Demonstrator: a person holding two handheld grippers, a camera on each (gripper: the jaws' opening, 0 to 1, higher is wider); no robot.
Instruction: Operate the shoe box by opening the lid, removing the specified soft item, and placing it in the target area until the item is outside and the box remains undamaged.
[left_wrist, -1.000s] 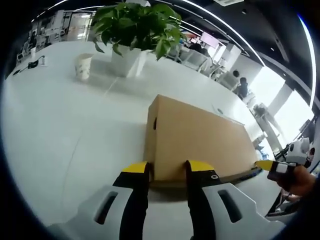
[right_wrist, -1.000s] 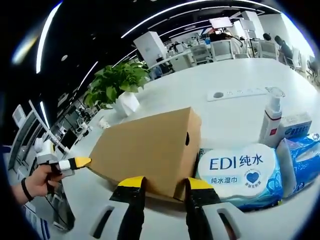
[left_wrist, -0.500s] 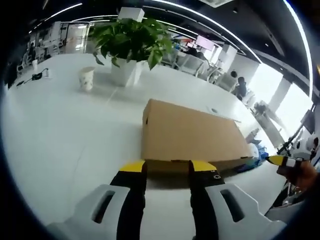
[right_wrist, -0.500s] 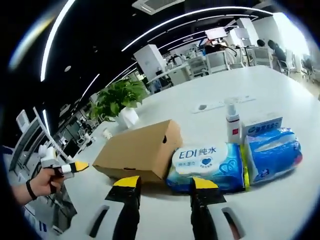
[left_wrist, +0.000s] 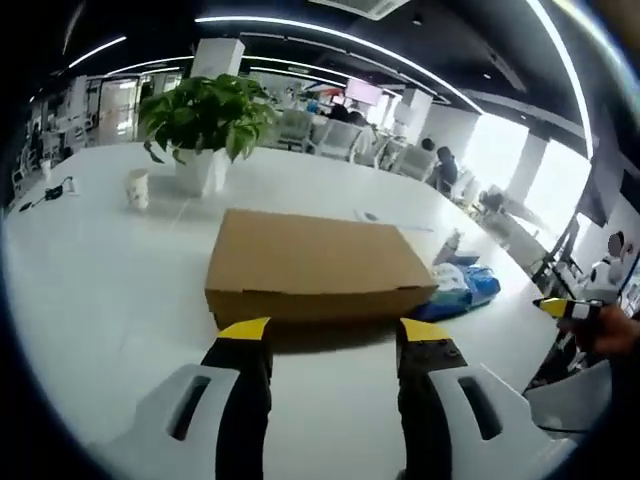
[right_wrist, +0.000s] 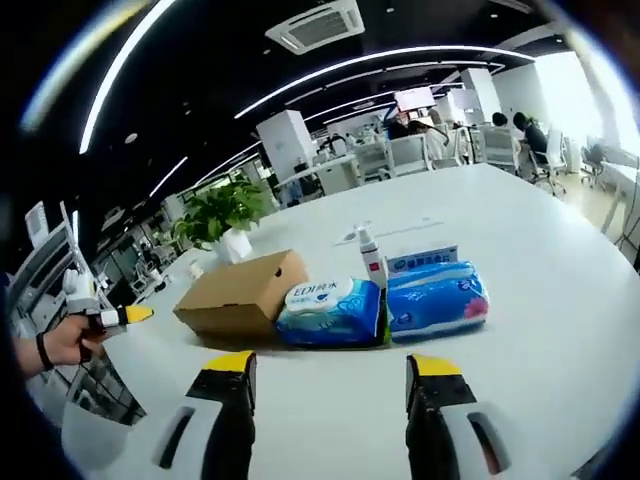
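Ahead of the left jaws, the shoe box (left_wrist: 318, 265) hides most of the wipes pack (left_wrist: 460, 290) behind it. Ahead of the right jaws, the spray bottle (right_wrist: 370, 258) stands half hidden behind the packs, its label too small to read.

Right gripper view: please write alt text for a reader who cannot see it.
A closed cardboard shoe box sits on a white table beside two blue wet-wipe packs, beyond the open right gripper. The left gripper shows at left.

Open office, white table (left_wrist: 90, 290), curved ceiling light strips (right_wrist: 420, 55)
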